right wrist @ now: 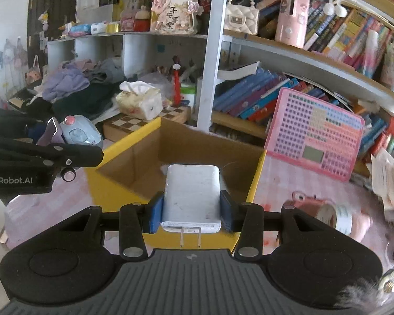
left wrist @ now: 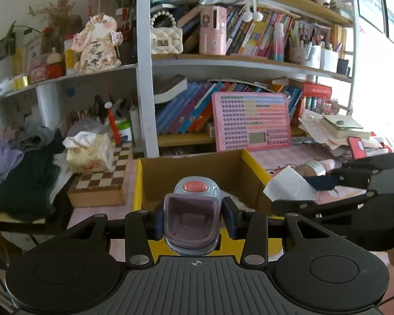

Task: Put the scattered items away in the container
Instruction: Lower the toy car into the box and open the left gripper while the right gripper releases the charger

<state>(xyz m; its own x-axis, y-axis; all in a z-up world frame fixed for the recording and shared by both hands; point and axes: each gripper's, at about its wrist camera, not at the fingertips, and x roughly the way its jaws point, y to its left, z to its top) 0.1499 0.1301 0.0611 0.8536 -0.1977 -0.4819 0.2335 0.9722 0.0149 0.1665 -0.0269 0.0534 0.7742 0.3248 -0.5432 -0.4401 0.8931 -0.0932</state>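
My left gripper [left wrist: 194,216] is shut on a grey-blue toy with a pink button [left wrist: 193,218] and holds it above the near edge of the open yellow cardboard box [left wrist: 138,183]. My right gripper [right wrist: 191,206] is shut on a white plug adapter [right wrist: 191,197], prongs toward the camera, above the near rim of the same box [right wrist: 254,183]. In the right wrist view the left gripper with its toy [right wrist: 78,134] is at the left of the box. In the left wrist view the right gripper with the adapter [left wrist: 289,186] is at the box's right side.
A pink tablet toy [left wrist: 252,120] leans on the bookshelf behind the box. A chessboard box [left wrist: 102,183] with a tissue pack [left wrist: 88,152] sits left of it. A tape roll [right wrist: 336,216] and a pink toy [right wrist: 302,199] lie on the pink table at the right. Clothes [right wrist: 73,86] are piled far left.
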